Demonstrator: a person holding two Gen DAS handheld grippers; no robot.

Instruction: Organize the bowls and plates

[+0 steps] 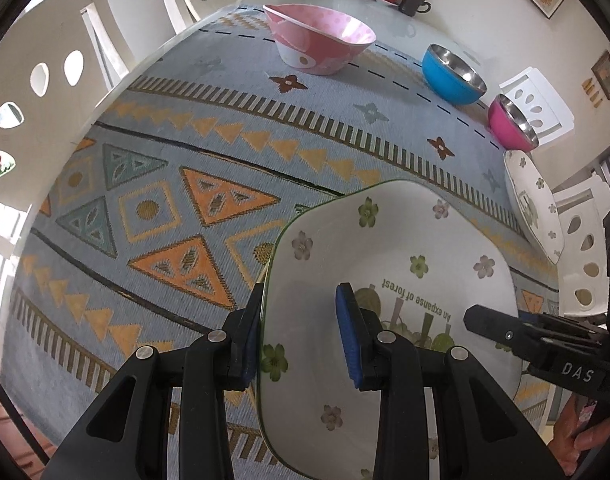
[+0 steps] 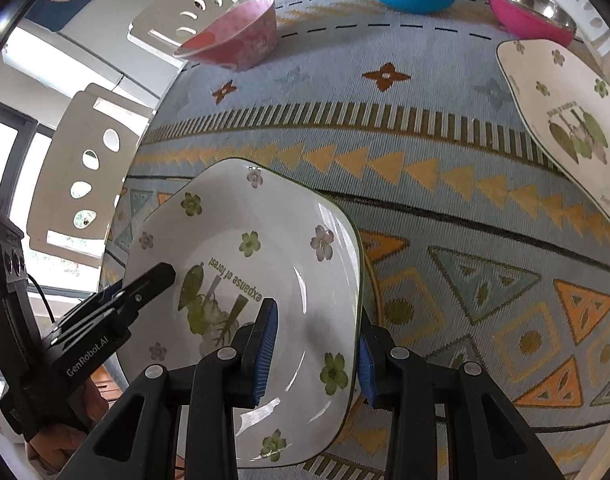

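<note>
Both the left gripper [image 1: 301, 332] and the right gripper [image 2: 315, 350] pinched opposite rims of the floral square plate [image 1: 389, 264]; keeping it level between them mattered.

The middle of the blue patterned tablecloth [image 1: 153, 184] lies bare, so a hand can pass there. Along the far edge stand a pink dotted bowl [image 1: 321, 40], a blue steel bowl [image 1: 451, 74] and a magenta steel bowl [image 1: 513, 128]; a white flowered square plate [image 2: 565, 120] blocks the right side.

Three bowls [image 1: 319, 42] line up behind two plates [image 2: 261, 280] (on cloth [image 1: 165, 184]).
</note>
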